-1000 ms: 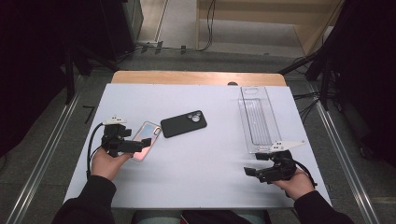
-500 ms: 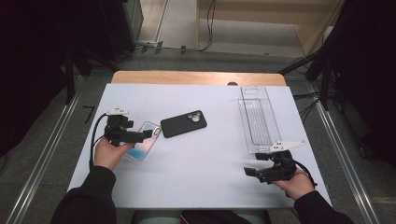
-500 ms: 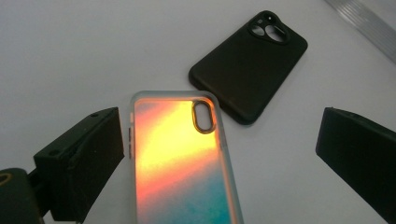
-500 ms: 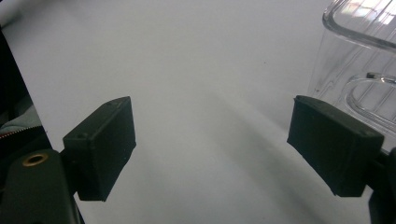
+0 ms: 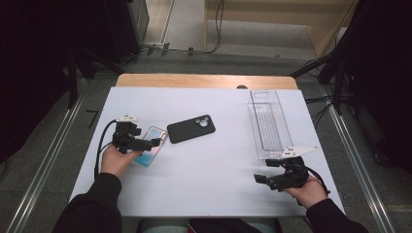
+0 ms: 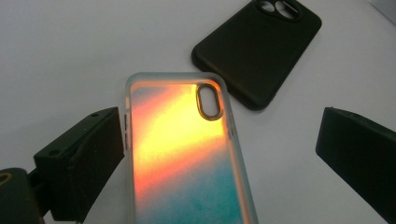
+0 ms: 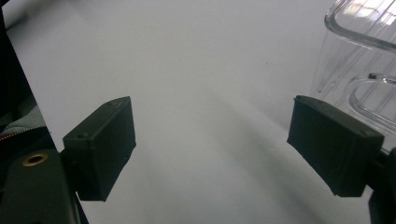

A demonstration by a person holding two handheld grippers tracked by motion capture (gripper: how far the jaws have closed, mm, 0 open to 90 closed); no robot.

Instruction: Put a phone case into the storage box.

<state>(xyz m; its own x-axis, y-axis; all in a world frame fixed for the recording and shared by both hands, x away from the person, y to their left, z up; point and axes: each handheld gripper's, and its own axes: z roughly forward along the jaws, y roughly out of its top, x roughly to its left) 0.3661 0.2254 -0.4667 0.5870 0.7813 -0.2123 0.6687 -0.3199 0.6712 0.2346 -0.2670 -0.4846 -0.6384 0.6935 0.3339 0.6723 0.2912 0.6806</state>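
An orange-to-teal phone case [image 5: 151, 152] [image 6: 182, 154] lies flat on the white table [image 5: 214, 160] at the left. My left gripper [image 5: 151, 143] [image 6: 224, 154] hovers over it, open, with the case between its jaws and the left jaw close to the case's side edge. A black phone case [image 5: 191, 128] [image 6: 259, 46] lies just beyond, camera cut-out up. My right gripper [image 5: 260, 178] [image 7: 215, 149] rests near the front right of the table, open, with nothing between its jaws.
A clear plastic tray [image 5: 268, 123] [image 7: 359, 70] stands lengthwise at the right, just beyond the right gripper. A wooden strip [image 5: 204, 80] edges the table's far side. Dark stands and cables surround the table.
My left gripper has moved forward and slightly down over the orange-teal case, now straddling it. The right gripper has stayed still.
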